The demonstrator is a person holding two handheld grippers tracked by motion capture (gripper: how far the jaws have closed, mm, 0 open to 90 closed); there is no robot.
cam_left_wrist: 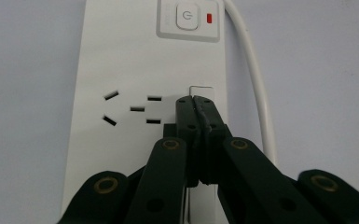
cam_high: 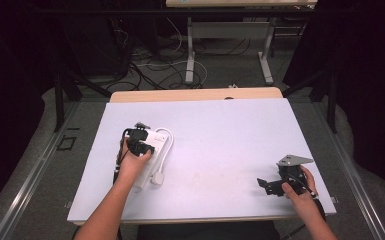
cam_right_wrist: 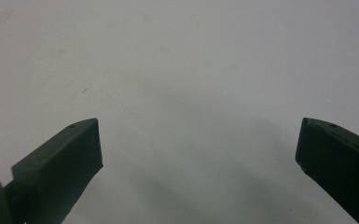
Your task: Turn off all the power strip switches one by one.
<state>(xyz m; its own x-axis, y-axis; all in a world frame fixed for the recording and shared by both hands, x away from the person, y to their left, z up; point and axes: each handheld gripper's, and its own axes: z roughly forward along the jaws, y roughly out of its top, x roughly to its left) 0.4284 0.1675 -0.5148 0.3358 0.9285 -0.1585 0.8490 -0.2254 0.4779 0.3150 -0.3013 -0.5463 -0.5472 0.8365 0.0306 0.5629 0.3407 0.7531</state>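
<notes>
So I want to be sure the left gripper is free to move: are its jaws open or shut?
Shut. The left gripper has its two black jaws pressed together, tips over the white power strip, nothing visible between them.

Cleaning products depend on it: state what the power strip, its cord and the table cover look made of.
Power strip: smooth white moulded plastic, judging by its faint sheen. Cord: white rubbery or vinyl sheath, bending in a soft curve. Table cover: matte pale sheet, perhaps laminate or paper; unclear.

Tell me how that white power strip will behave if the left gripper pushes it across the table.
The power strip is a long, flat, rigid block lying flat on the table, so it should slide rather than tip or roll. Its white cable loops beside it and looks floppy; it would probably drag and twist the strip. The left gripper, jaws shut, touches near one edge, so an off-centre push may turn it.
</notes>
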